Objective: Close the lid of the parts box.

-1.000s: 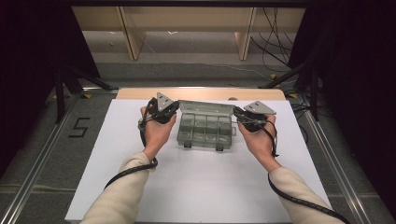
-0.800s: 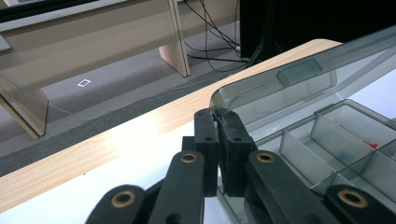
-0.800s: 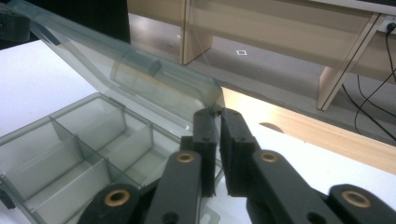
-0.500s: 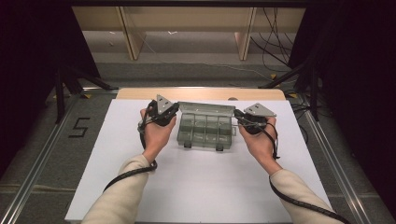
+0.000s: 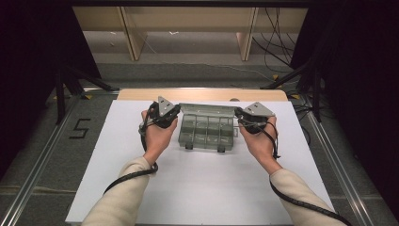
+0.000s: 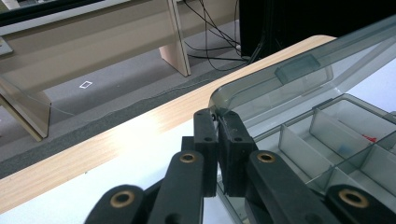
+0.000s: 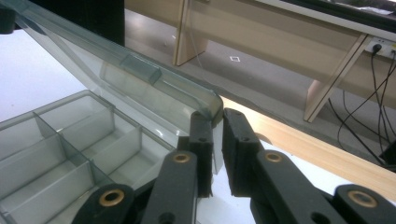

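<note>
A: High view first. The compartment box (image 5: pixel 207 133) sits on the white table (image 5: pixel 202 188) toward its far edge, lid (image 5: pixel 207 110) raised behind the tray. The left tool (image 5: pixel 175 113) is on the lid's left corner and the right tool (image 5: pixel 239 114) on its right corner, so the box lies squarely between them.

B: Why both ends at once?

A: My read is that a wide, thin lid would twist if lifted from one corner; a pinch at each end holds it level on its hinge.

B: Over to the left gripper view.

A: The left tool's jaws stand nearly together, clamped on the rounded corner of the smoky clear lid (image 6: pixel 299 74). The lid runs away from that corner up and to the right, and the divided tray (image 6: pixel 336 135) lies under it, right of the jaws. Its cells look empty from here, though a small red mark shows at the picture's edge that I cannot identify.

B: And the right gripper view?

A: A mirror of it. The right tool's jaws are clamped on the lid's other rounded corner (image 7: pixel 205 105), with a narrow gap between the pads where the thin plastic edge sits. From that corner the lid stretches up and left, and the tray (image 7: pixel 70 144) spreads out below it, left of the jaws.

B: So the lid is half open?

A: Tilted up off the tray, not laid flat back.
</note>
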Motion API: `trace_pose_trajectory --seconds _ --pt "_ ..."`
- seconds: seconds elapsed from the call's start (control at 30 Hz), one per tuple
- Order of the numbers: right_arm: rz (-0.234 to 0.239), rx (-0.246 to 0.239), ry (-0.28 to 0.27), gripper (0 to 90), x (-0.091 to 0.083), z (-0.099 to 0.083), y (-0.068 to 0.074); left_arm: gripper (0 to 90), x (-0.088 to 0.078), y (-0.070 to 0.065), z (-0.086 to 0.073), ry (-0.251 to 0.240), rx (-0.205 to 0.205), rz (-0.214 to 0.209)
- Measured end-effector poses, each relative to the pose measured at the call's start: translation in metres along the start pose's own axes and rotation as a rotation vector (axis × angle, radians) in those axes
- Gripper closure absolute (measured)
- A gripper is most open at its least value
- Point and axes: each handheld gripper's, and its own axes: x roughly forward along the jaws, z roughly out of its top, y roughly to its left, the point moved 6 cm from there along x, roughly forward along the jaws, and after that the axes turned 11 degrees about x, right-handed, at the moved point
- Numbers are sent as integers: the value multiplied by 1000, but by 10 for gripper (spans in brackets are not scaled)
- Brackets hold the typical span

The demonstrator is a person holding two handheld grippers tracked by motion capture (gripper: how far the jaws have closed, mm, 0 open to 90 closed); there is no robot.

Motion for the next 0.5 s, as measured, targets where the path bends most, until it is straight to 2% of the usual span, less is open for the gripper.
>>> trace_pose_trajectory --seconds 0.2,0.27,0.3,0.5 --pt "4 -3 -1 838 -1 -2 0 862 -4 -3 -3 0 12 6" --pt "4 -5 7 839 -1 -2 -1 861 -5 -5 -3 -6 5 -1" --pt "4 -2 9 840 0 -2 -1 861 -5 -4 -3 -11 24 0" --pt "2 0 1 840 1 -1 0 863 -5 -4 -4 -3 9 -1"
